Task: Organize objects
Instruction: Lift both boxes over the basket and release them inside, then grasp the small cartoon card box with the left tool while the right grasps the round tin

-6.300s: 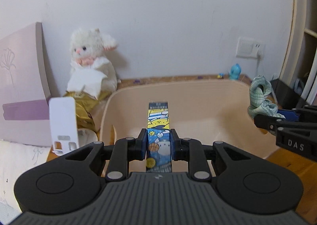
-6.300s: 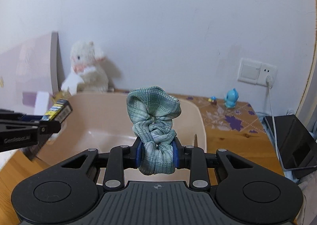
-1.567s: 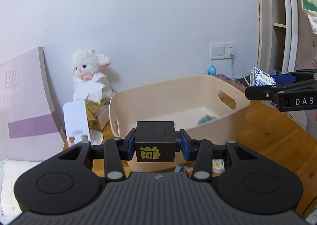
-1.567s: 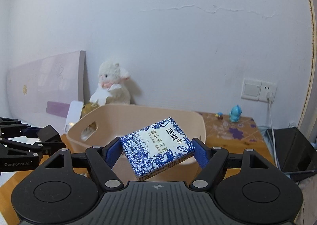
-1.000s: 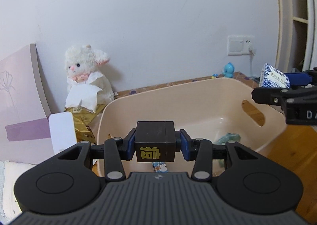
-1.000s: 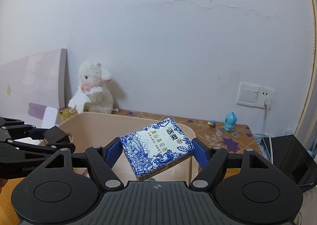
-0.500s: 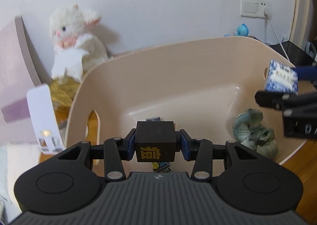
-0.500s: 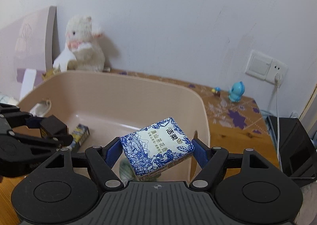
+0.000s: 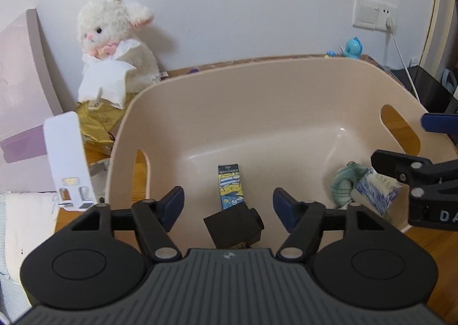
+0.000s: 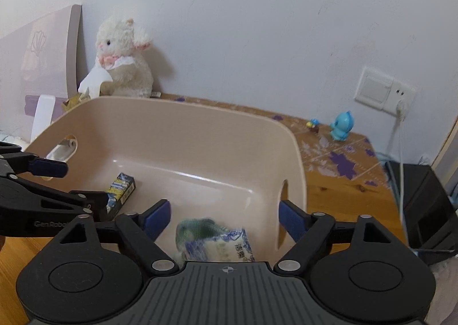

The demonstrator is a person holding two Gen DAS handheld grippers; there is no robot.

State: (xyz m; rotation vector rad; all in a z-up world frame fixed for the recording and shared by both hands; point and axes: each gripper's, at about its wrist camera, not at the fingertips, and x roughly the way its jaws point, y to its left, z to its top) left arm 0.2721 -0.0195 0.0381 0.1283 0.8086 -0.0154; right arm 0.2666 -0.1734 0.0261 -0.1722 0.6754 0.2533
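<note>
The left tongs (image 9: 228, 202) stand wide open above the beige basket (image 9: 257, 90) and hold nothing. Between their blue fingers (image 9: 171, 204), at 6 o'clock in the left view, a small black box (image 9: 233, 223) is tilted and touches neither finger; whether it already rests on the basket floor I cannot tell. Just beyond it, at 12 o'clock from the box, a long narrow cartoon carton (image 9: 230, 186) lies flat on the basket floor.

The right tongs (image 10: 224, 217) are also wide open and empty, over the right end of the basket (image 10: 183, 113). Below them, at 6 o'clock in the right view, a blue-and-white box (image 10: 220, 247) lies tilted and blurred against a green cloth (image 10: 197, 227), and touches it. In the left view this pair is at 3 o'clock, in the right corner of the basket.

The basket stands on a wooden worktop (image 10: 329, 190). Behind it, at 10 o'clock, a white plush toy (image 9: 114, 39) sits against the wall, and a small blue figure (image 10: 340, 126) stands at 2 o'clock near the wall socket (image 10: 383, 89).
</note>
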